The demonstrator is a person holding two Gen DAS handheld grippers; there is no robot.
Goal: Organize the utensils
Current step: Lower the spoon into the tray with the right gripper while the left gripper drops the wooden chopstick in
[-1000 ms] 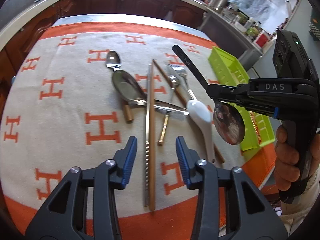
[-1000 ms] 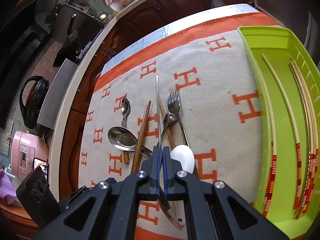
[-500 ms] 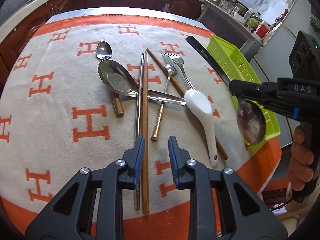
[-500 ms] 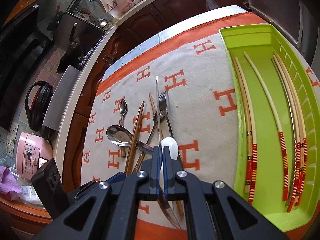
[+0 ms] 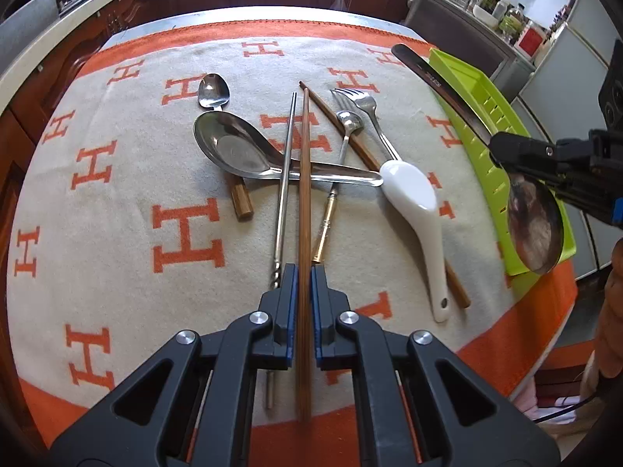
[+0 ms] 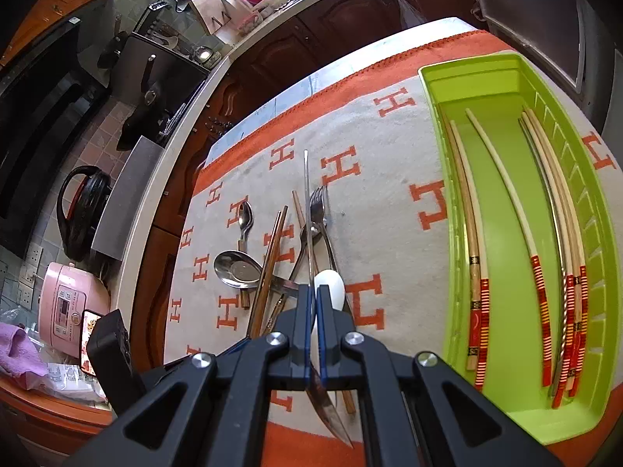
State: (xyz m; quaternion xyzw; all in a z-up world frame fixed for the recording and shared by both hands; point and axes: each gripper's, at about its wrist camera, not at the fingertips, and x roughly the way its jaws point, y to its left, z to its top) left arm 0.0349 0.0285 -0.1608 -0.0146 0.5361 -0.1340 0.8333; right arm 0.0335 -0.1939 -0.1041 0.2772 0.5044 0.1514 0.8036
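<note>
My left gripper [image 5: 304, 286] had just been closing, and its blue pads now pressed on the wooden chopstick [image 5: 303, 194], which ran forward over the pile and back beneath my fingers; its near end was partly hidden by the gripper body. The metal chopstick [image 5: 283, 190] lay just beside it, outside the pads, its near end also cut off under the left finger.

My right gripper [image 6: 314, 303] was clamped tight on the dark-handled spoon [image 5: 535, 225], seen edge-on from its own camera, so the bowl read only as a thin blade there. In the left view the spoon hung above the near end of the green tray [image 6: 502, 89]. Of the hand holding that gripper only a sliver showed at the frame edge.

The big steel spoon [image 5: 233, 148], small spoon [image 5: 213, 89], fork [image 5: 360, 101], white ceramic spoon [image 5: 412, 198] and a second wooden chopstick [image 5: 335, 116] lay crossed in one heap; which rested on which at the centre I could not tell. The tray held several chopsticks with red-banded ends.

Surface: a cream blanket [image 5: 117, 202] with orange H marks and an orange border. Room: dark wood cabinets, a pink cooker [image 6: 66, 303] and a black kettle [image 6: 83, 210] off to the left.
</note>
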